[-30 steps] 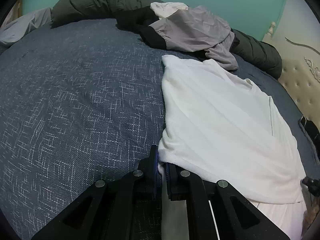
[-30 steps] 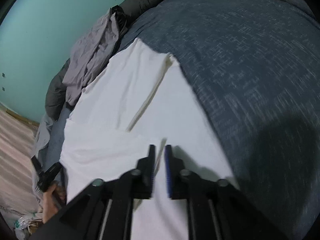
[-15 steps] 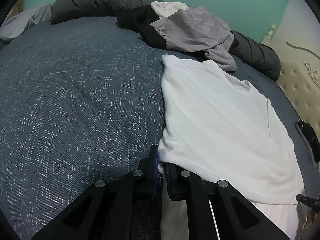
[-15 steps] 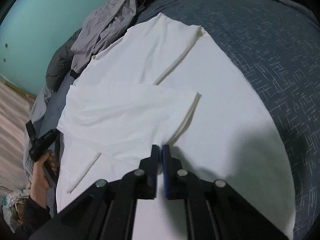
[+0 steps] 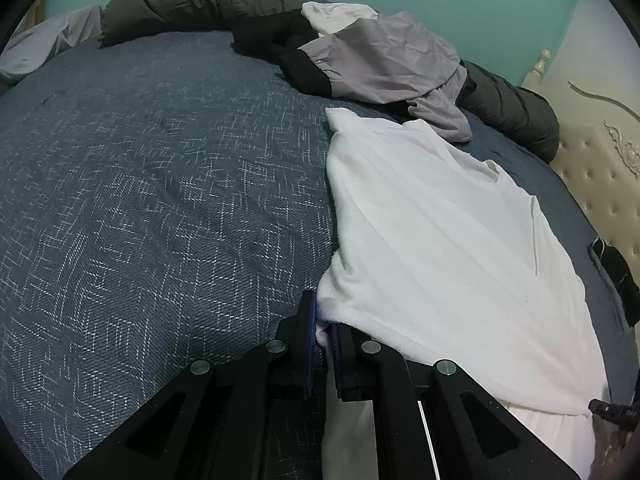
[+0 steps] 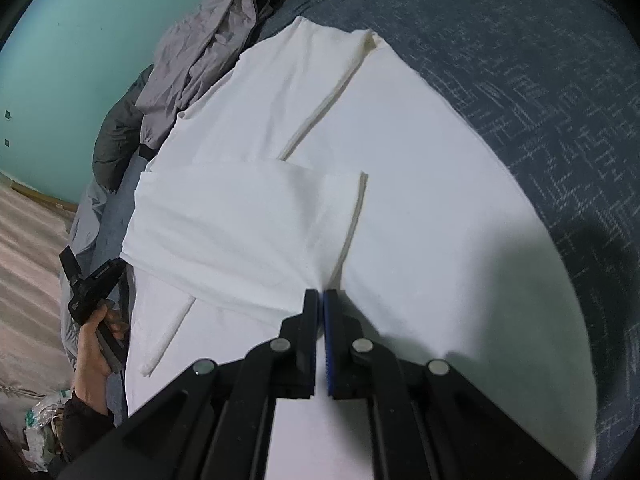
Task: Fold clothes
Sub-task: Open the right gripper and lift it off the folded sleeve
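Observation:
A white shirt [image 5: 440, 220] lies spread on the blue patterned bed cover [image 5: 160, 200]. My left gripper [image 5: 323, 320] is shut on its near edge, with fabric bunched between the pads. In the right wrist view, one side of the shirt [image 6: 420, 180] is folded over as a flap [image 6: 240, 220]. The flap's creases run into the tips of my right gripper [image 6: 321, 300], which is shut on the cloth. A hand [image 6: 94, 348] at the left edge of that view holds the left gripper at the shirt's far edge. The cloth is pulled taut between the two grips.
A crumpled grey and black jacket [image 5: 380, 64] lies just beyond the shirt. Behind it a dark puffy quilt [image 5: 192, 4] runs along the teal wall. A padded cream headboard [image 5: 600, 168] is at the right, with a black item [image 5: 616, 280] beside it. Floor and a plastic bag [image 6: 44, 420] lie past the bed's edge.
My right gripper went from open to shut and moved across the shirt. The folded flap is now drawn toward its tips. The left gripper has kept still on its edge.

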`<state>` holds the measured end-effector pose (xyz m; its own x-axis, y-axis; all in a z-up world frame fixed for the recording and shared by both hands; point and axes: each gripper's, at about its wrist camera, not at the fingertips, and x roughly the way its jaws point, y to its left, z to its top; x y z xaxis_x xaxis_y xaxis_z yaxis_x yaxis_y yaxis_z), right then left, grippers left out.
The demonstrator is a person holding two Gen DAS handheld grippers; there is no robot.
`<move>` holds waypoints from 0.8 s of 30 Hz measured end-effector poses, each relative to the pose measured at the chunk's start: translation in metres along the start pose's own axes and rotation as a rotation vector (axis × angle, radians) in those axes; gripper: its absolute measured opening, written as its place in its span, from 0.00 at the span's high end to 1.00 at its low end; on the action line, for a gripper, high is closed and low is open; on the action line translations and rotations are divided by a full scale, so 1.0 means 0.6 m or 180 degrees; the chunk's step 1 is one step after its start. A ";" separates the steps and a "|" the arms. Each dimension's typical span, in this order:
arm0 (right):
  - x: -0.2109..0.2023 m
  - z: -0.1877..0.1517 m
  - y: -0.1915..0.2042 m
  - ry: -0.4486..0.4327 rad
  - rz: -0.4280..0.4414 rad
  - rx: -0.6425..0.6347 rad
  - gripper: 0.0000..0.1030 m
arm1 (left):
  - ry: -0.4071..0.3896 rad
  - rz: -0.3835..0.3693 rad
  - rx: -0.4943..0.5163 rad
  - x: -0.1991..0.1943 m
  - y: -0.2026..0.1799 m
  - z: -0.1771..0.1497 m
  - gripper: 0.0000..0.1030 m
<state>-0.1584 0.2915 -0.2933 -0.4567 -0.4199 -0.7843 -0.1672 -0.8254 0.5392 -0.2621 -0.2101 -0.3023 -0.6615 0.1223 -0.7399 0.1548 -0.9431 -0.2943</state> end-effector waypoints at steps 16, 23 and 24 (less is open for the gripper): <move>0.035 0.100 0.014 -0.0091 -0.0321 -0.0252 0.77 | -0.0001 0.0000 -0.0002 0.002 -0.001 -0.001 0.92; 0.010 0.099 0.002 -0.0263 -0.0385 -0.0361 0.97 | -0.0003 -0.0013 -0.0016 0.000 0.001 -0.003 0.92; 0.003 0.101 -0.001 -0.0298 -0.0366 -0.0351 0.97 | -0.0003 -0.0013 -0.0015 0.000 0.001 -0.003 0.92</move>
<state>-0.2121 0.3141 -0.2765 -0.5203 -0.2877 -0.8041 -0.1286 -0.9044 0.4068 -0.2607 -0.2100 -0.3034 -0.6627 0.1260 -0.7382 0.1554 -0.9412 -0.3001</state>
